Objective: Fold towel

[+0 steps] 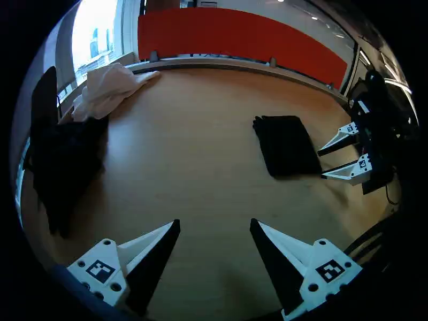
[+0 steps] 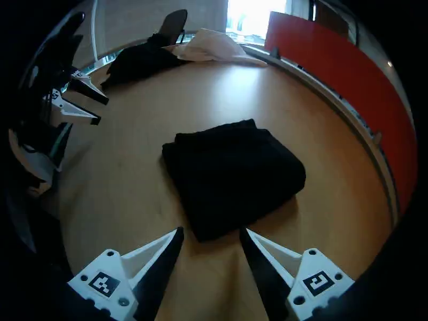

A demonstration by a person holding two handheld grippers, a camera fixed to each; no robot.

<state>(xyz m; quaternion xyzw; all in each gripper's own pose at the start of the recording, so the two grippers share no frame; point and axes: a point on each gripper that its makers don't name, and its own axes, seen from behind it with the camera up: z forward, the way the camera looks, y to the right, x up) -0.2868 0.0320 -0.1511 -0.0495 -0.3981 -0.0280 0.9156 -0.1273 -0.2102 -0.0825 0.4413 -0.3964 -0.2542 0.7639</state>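
Observation:
A black towel (image 2: pixel 232 174) lies folded into a thick rectangle on the wooden table (image 2: pixel 128 150). My right gripper (image 2: pixel 211 232) is open just short of the towel's near edge, touching nothing. In the left gripper view the same folded towel (image 1: pixel 286 144) sits to the right of centre, and the right gripper (image 1: pixel 322 164) stands open at its right edge. My left gripper (image 1: pixel 214 224) is open over bare wood, well away from the towel. The right gripper view shows the left gripper (image 2: pixel 99 109) at far left, held by a dark-sleeved arm.
A pale crumpled cloth (image 1: pixel 109 88) and a heap of black fabric (image 1: pixel 64 155) lie at one end of the table near a window. A red partition (image 1: pixel 241 37) runs along the table's far edge. A dark chair back (image 2: pixel 174 24) stands behind the heap.

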